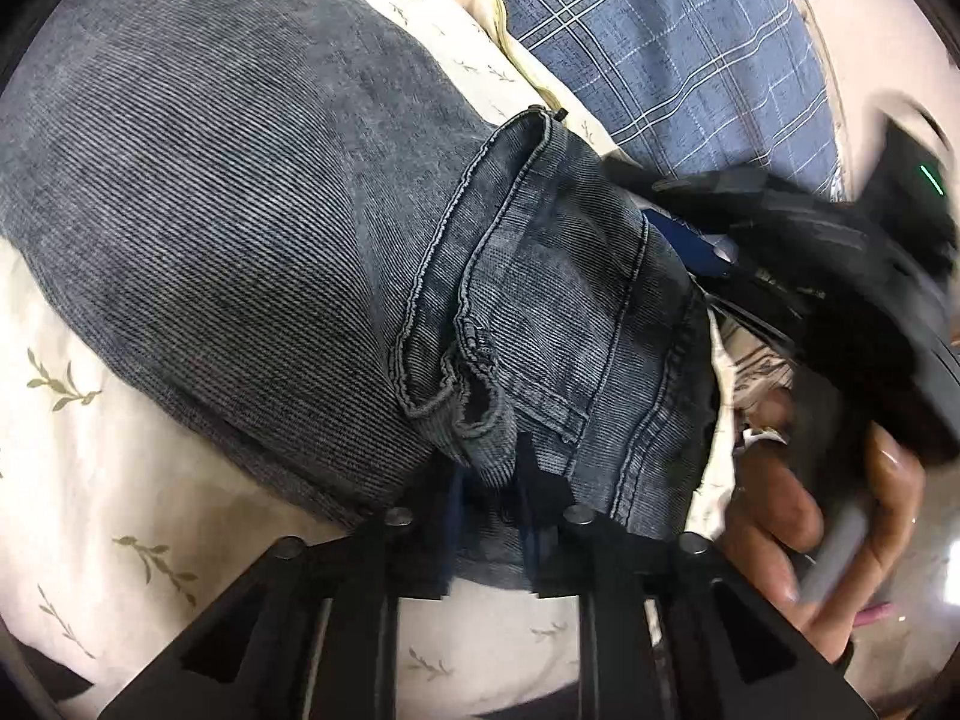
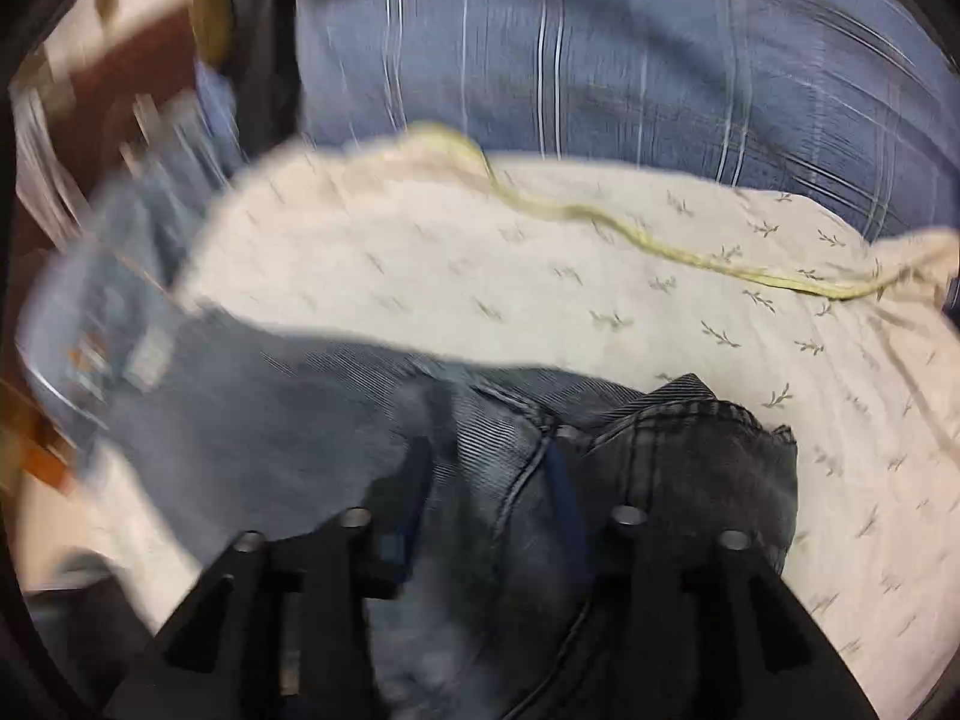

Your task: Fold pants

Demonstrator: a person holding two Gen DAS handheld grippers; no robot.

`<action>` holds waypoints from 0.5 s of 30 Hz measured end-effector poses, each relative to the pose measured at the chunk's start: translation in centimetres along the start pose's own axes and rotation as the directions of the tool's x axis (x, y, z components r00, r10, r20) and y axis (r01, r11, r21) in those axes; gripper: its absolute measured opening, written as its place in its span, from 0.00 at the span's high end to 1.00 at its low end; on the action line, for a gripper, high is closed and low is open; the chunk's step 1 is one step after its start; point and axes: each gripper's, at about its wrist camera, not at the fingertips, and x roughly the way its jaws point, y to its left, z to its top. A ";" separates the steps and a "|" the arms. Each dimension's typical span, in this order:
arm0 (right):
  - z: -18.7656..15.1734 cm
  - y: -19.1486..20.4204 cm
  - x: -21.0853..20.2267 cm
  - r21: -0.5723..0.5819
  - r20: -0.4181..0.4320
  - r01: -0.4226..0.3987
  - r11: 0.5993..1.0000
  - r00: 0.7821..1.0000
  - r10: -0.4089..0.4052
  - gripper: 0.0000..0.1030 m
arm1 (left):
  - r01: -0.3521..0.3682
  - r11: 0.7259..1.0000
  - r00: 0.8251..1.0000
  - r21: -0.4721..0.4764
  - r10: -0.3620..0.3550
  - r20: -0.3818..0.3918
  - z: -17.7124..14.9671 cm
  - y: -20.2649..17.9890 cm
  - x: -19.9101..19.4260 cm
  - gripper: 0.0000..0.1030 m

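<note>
Dark grey denim pants (image 1: 228,192) spread across cream leaf-print sheet (image 1: 90,480), apparently a bed; leg panel filling 9 to 12 o'clock of left wrist view, hems and seamed edges bunched at centre. Stacked frayed hems (image 1: 462,360) lying over the broad panel, suggesting one fold already laid, though extent hard to judge.

Left tool (image 1: 489,516) at 6 o'clock, fingers set either side of a denim edge, cloth between them; looks like a pinch on the pants, contact partly hidden. Right tool (image 1: 750,252) seen at 3 o'clock, tip at the far side of the same bunch; a bare hand (image 1: 828,516) on its grip at 4 o'clock.

Right wrist view heavily motion-blurred. Right tool there (image 2: 489,516) with denim (image 2: 540,480) lying between and over the fingers; whether pinched or merely draped, cannot tell. Sheet running 9 to 3 o'clock, yellow piping (image 2: 600,222) along its edge, blue plaid cloth (image 2: 600,60) beyond at 12 o'clock.

Judged step: carrying the gathered end over to stack onto the rest. To do well: keep both pinches level, catch all layers not just the top hem, keep tension between tools so no crease folds in, lay edges flush before release. Risk: inner layer slipping free, hems skewing.
</note>
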 end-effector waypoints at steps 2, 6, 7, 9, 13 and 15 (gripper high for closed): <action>-0.9 -1.0 -3.3 0.080 0.061 -0.050 0.996 0.997 0.045 0.38 | -0.008 1.000 1.000 0.009 0.008 0.012 0.0 -0.3 -0.3 0.80; -3.3 -3.0 -5.3 0.175 0.068 -0.036 0.984 0.997 0.025 0.57 | -0.042 0.998 0.997 0.046 0.039 0.071 -0.2 -0.7 -0.9 0.80; -4.4 -3.5 -5.2 0.190 0.055 -0.032 0.981 0.998 0.022 0.82 | -0.055 0.997 0.996 0.057 0.050 0.074 -1.0 -1.0 -1.5 0.80; -6.1 -4.8 -3.7 0.227 0.026 -0.017 0.974 1.000 0.011 0.98 | -0.073 0.995 0.995 0.064 0.068 0.075 -1.3 -1.0 -1.5 0.80; -7.5 -7.0 -0.4 0.310 0.013 -0.062 0.949 0.998 0.061 1.00 | -0.111 0.988 0.990 0.110 0.101 0.094 -2.0 -1.9 -1.4 0.80; -7.6 -6.9 -0.3 0.297 0.023 -0.062 0.953 0.998 0.058 1.00 | -0.133 0.981 0.988 0.140 0.119 0.101 -2.4 -2.3 -1.2 0.80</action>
